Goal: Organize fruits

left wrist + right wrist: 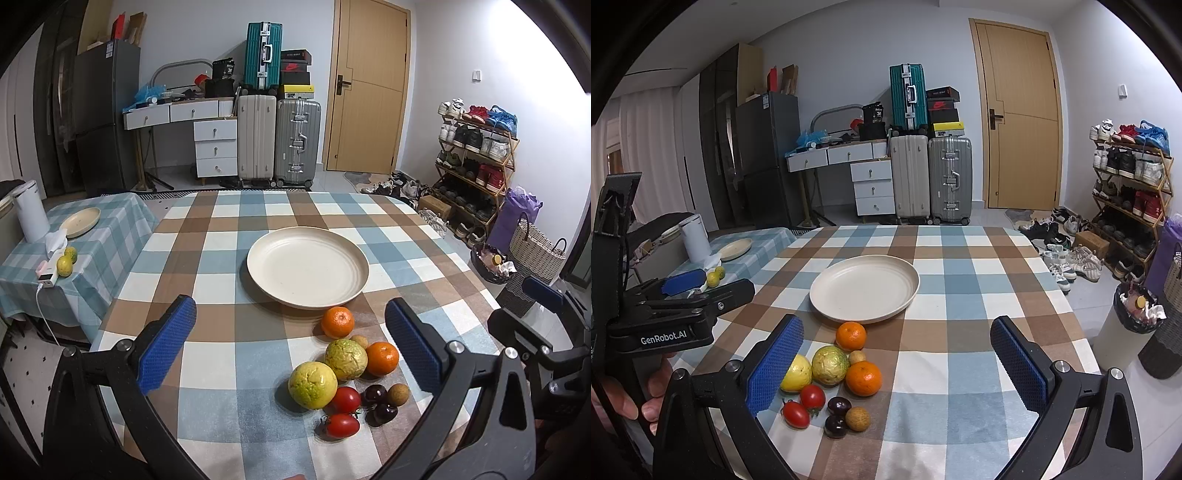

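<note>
A cream plate (307, 266) (864, 288) sits empty mid-table on the checked cloth. In front of it lies a cluster of fruit: two oranges (337, 322) (851, 335), two yellow-green citrus fruits (313, 384) (830, 364), two red tomatoes (342, 425) (796, 414), dark cherries (380, 404) (837, 415) and small brown longans (399, 393) (857, 418). My left gripper (291, 347) is open and empty above the near table, the fruit between its fingers' lines of sight. My right gripper (897, 367) is open and empty, just behind the fruit.
A side table (110, 229) at the left holds a second plate (81, 221), a white kettle (30, 210) and two green-yellow fruits (65, 263). Suitcases (279, 140), a shoe rack (476, 162) and a bin (1137, 306) stand beyond the table.
</note>
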Demonstrator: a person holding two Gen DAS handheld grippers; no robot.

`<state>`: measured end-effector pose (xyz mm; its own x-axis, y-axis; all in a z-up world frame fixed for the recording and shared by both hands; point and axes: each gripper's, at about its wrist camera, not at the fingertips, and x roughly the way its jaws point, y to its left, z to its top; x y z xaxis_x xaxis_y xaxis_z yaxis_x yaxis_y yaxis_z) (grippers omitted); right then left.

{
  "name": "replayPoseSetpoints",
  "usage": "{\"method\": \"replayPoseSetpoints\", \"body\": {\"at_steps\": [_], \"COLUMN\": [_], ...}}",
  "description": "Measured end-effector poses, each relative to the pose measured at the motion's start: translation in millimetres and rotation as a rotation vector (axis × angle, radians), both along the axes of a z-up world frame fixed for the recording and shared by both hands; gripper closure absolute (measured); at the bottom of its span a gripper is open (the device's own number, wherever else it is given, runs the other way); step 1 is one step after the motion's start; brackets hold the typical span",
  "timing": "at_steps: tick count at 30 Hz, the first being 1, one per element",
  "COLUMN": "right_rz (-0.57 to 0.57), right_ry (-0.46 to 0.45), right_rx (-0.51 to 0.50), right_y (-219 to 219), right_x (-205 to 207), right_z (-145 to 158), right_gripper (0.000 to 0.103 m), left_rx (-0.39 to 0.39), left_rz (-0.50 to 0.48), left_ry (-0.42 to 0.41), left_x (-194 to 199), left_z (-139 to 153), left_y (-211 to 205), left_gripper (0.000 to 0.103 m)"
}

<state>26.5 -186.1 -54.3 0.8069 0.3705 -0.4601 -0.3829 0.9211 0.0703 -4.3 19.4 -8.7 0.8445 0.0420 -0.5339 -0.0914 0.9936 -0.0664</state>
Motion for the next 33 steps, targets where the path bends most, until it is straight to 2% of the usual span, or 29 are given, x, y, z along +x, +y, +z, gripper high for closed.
{"method": "replayPoseSetpoints", "body": {"at_steps": [25, 33], "right_rz": [-0.003, 0.000], "right_ry": [0.004, 0.032], "right_rx": [0.001, 0.007], "right_y": [0, 0], "right_x": [-1, 4], "right_z": [-1, -9], "right_gripper": [0.000, 0.000], "left_rx": [-0.001, -0.014], "left_rz": [0.001, -0.005], "left_ry": [0.003, 0.042], "left_x": [-1, 3], "left_z": [-1, -22], "left_y": [0, 2], "left_gripper": [0.001, 0.001]}}
